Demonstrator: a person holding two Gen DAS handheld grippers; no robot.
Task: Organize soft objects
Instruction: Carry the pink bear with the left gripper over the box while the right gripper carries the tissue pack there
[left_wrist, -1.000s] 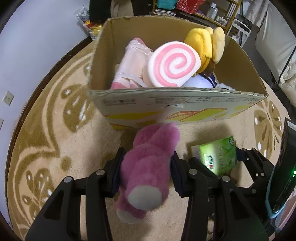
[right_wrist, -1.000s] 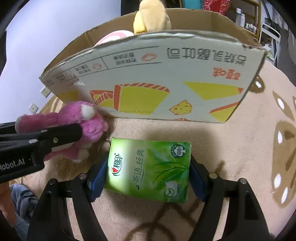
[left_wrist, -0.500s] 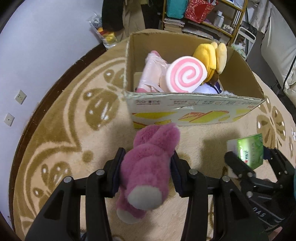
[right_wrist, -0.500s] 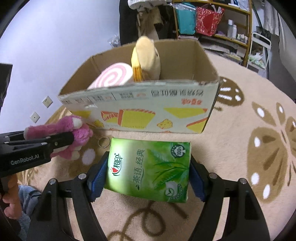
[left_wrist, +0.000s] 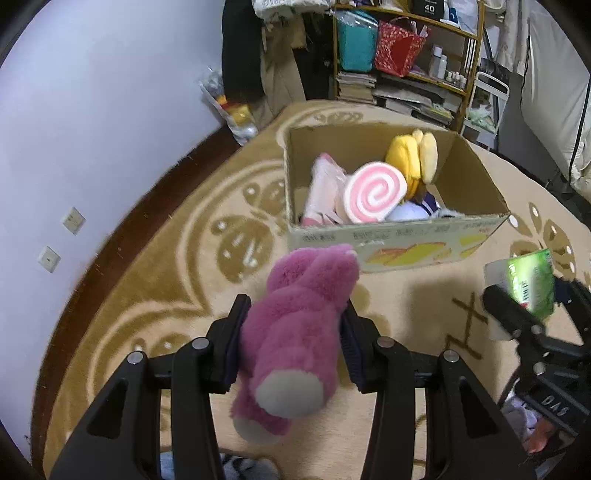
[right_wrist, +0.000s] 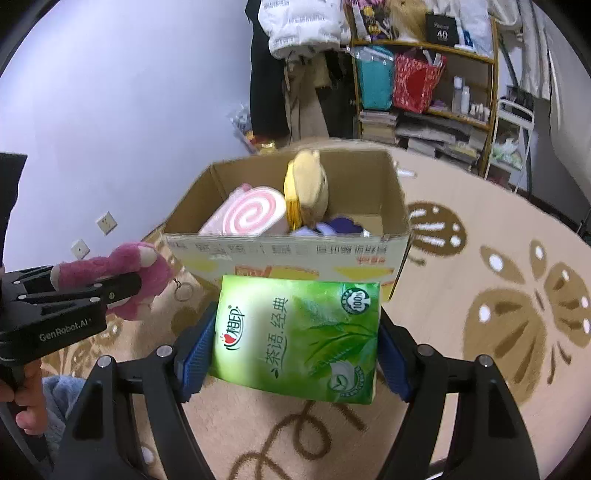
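Observation:
My left gripper is shut on a pink plush bear, held above the rug in front of a cardboard box. My right gripper is shut on a green soft tissue pack, also in front of the box. The box holds a pink swirl plush, a yellow plush and a pale pink toy. The tissue pack shows at the right of the left wrist view, and the bear at the left of the right wrist view.
A beige patterned round rug covers the floor. A white wall with sockets stands at the left. A cluttered shelf and hanging clothes stand behind the box.
Both grippers have lifted and drawn back from the box with their objects still held. The box now looks smaller and farther, and its inside shows from above.

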